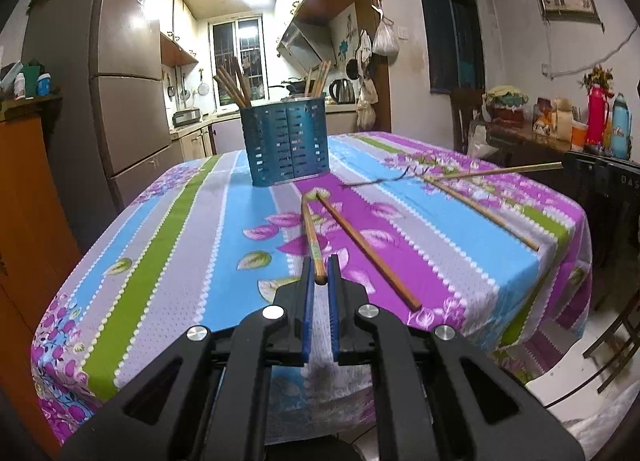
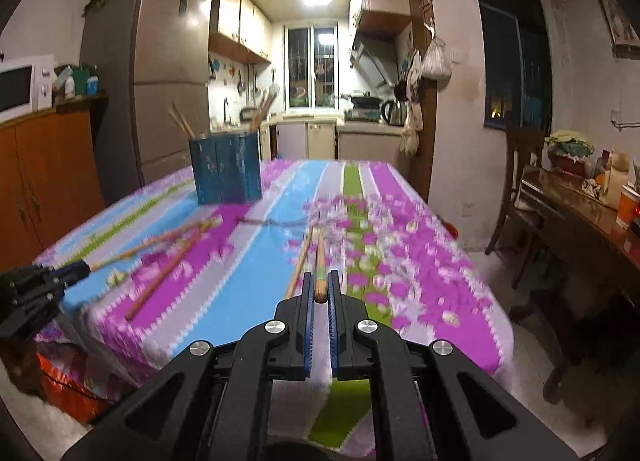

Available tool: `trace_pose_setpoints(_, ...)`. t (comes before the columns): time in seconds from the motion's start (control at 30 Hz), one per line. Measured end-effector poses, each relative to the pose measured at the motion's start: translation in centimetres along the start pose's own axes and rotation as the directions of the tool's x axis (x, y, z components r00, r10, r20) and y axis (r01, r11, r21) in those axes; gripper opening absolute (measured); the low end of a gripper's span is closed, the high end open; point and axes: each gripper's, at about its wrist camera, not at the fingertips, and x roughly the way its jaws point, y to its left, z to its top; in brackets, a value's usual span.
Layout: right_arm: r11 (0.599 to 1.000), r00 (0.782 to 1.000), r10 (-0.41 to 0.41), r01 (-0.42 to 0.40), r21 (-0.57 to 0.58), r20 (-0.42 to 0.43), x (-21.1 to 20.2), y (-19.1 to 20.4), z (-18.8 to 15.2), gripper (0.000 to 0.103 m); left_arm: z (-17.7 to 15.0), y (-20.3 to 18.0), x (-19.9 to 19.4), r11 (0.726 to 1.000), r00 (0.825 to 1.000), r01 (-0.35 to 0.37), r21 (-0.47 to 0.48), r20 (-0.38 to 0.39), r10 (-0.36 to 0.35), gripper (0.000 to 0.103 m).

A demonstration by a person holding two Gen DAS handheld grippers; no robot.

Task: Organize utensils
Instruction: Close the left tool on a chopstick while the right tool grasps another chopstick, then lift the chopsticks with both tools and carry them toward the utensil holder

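Note:
A blue perforated utensil holder [image 1: 289, 141] stands on the far part of the table, with several chopsticks upright in it; it also shows in the right wrist view [image 2: 226, 167]. My left gripper [image 1: 320, 267] is shut on a wooden chopstick [image 1: 311, 233] that points toward the holder. A second chopstick [image 1: 368, 247] lies loose on the cloth just right of it. My right gripper [image 2: 320, 283] is shut on another chopstick [image 2: 320, 261]; one more chopstick [image 2: 299, 263] lies on the cloth beside it. The right gripper [image 1: 600, 177] shows at the right edge of the left wrist view.
The table [image 1: 192, 229] has a striped floral cloth. A loose chopstick [image 1: 484, 213] lies near its right edge. A fridge [image 1: 120, 73] stands at left, a dark side table [image 2: 580, 221] with bottles and cups at right, a wooden chair [image 2: 516, 181] beside it.

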Motion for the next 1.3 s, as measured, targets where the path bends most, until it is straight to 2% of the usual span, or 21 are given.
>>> trace_pose_setpoints(0.2, 0.999, 0.998, -0.006, 0.008, -0.035, 0.06, -0.7, -0.1, 3.1, 0.008, 2.1, 0.9, -0.9, 0.999, 1.0, 0.002, -0.032, 0.03, -0.001, 0.005)
trace_pose_setpoints(0.37, 0.998, 0.997, -0.007, 0.011, -0.06, 0.078, -0.7, -0.2, 5.7, 0.008, 4.6, 2.0, -1.3, 0.999, 0.999, -0.004, -0.05, 0.038, 0.006, 0.005)
trace_pose_setpoints(0.73, 1.0, 1.0, 0.012, -0.012, -0.024, 0.024, 0.4, -1.5, 10.2, 0.008, 10.1, 4.4, -2.3, 0.996, 0.998, 0.024, -0.091, 0.062, -0.018, 0.005)
trace_pose_setpoints(1.1, 0.998, 0.997, 0.059, -0.059, 0.008, -0.05, 1.7, -2.2, 12.8, 0.008, 14.0, 5.3, -1.7, 0.994, 0.999, 0.039, -0.102, 0.039, -0.035, 0.005)
trace_pose_setpoints(1.3, 0.998, 0.995, 0.059, -0.06, -0.004, -0.084, 1.7, -2.0, 14.3, 0.008, 15.7, 5.4, -1.5, 0.994, 0.998, 0.061, -0.091, 0.01, -0.061, 0.005)
